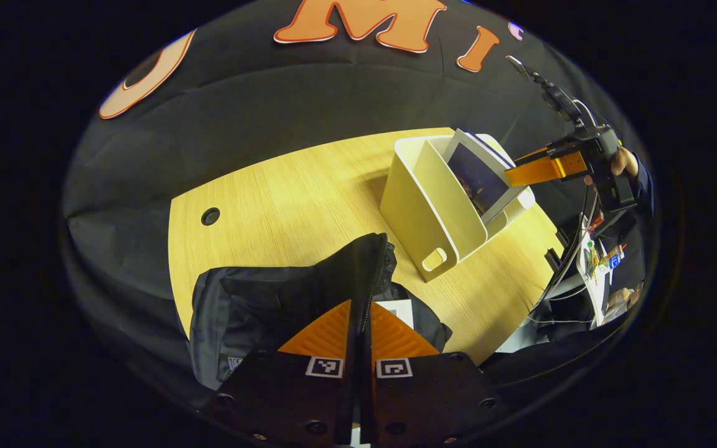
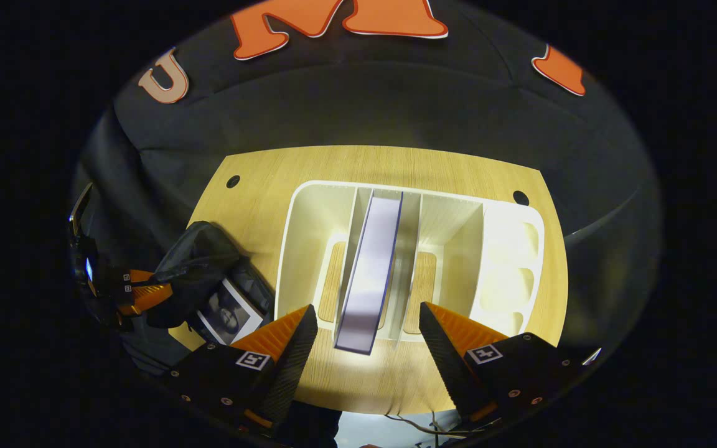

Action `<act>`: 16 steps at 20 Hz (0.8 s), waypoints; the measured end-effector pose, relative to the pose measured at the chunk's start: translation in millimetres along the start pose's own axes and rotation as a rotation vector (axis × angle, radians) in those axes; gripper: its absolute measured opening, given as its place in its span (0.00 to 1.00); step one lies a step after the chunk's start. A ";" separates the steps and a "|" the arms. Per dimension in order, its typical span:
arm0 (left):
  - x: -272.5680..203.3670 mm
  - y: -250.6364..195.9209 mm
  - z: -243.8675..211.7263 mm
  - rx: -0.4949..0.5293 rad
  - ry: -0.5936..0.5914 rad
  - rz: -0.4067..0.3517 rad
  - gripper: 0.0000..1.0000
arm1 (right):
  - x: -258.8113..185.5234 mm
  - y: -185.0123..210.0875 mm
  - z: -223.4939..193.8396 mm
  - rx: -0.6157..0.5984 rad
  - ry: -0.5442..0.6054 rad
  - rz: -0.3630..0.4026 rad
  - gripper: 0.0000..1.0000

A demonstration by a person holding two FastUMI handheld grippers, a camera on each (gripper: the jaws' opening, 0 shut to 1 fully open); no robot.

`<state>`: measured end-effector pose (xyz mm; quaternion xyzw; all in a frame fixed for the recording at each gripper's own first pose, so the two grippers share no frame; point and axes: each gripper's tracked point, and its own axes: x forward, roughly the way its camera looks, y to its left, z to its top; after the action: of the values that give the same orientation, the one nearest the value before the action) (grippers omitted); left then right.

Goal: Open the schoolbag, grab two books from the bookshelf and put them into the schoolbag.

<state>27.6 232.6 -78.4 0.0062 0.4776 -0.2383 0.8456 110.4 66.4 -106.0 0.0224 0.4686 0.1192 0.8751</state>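
Note:
My left gripper (image 1: 361,311) is shut on the raised zipper flap of the black schoolbag (image 1: 259,305), holding it up and open. A book (image 1: 397,309) lies inside the bag. The white bookshelf (image 1: 427,211) stands on the table behind it, with one book (image 1: 480,177) leaning in a slot. In the right gripper view, my right gripper (image 2: 368,323) is open, one finger on each side of that book's (image 2: 371,267) near end, not touching it. The bookshelf (image 2: 309,211) lies straight ahead. The schoolbag (image 2: 203,261) sits to the left with the left gripper (image 2: 140,292) on its flap.
The wooden table (image 1: 290,193) has cable holes (image 2: 233,181) (image 2: 520,198) near its far corners. Beyond its right edge stands a cluttered stand with papers and wires (image 1: 595,261). A cable (image 2: 421,423) hangs at the table's near edge.

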 end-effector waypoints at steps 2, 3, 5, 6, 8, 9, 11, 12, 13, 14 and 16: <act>1.8 -1.0 0.7 -0.009 0.001 0.008 0.06 | 5.7 -2.6 6.4 -0.008 0.020 -0.001 0.99; 1.4 -0.9 1.1 -0.014 0.002 0.013 0.06 | 9.5 -4.8 9.7 -0.007 0.026 -0.009 0.98; 2.8 -2.0 1.7 -0.025 0.003 0.019 0.06 | 20.8 -11.7 12.3 -0.011 0.054 -0.029 0.98; 3.1 -2.5 2.3 -0.030 0.003 0.019 0.05 | 27.1 -12.1 11.3 -0.012 0.071 -0.026 0.98; 3.4 -2.6 3.2 -0.041 0.003 0.023 0.06 | 37.7 -13.2 12.0 -0.013 0.095 -0.036 0.90; 3.9 -2.2 3.2 -0.046 0.002 0.026 0.05 | 43.6 -12.3 13.6 -0.006 0.101 -0.040 0.86; 5.5 -2.7 2.1 -0.053 0.002 0.027 0.07 | 54.5 -8.2 14.1 0.012 0.116 -0.047 0.72; 5.7 -3.8 1.6 -0.056 0.003 0.027 0.06 | 58.1 -8.1 11.9 0.019 0.130 -0.049 0.61; 5.9 -4.1 2.2 -0.054 0.003 0.026 0.06 | 59.1 -8.1 12.0 0.031 0.136 -0.058 0.56; 5.7 -3.9 1.7 -0.056 0.004 0.029 0.06 | 61.9 -9.4 11.9 0.036 0.142 -0.067 0.47; 5.4 -4.1 4.0 -0.051 0.006 0.027 0.06 | 58.7 -9.1 10.1 0.051 0.152 -0.066 0.39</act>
<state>31.4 225.9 -79.7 -0.0082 0.4859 -0.2144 0.8473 151.7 71.8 -149.5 0.0200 0.5369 0.0796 0.8397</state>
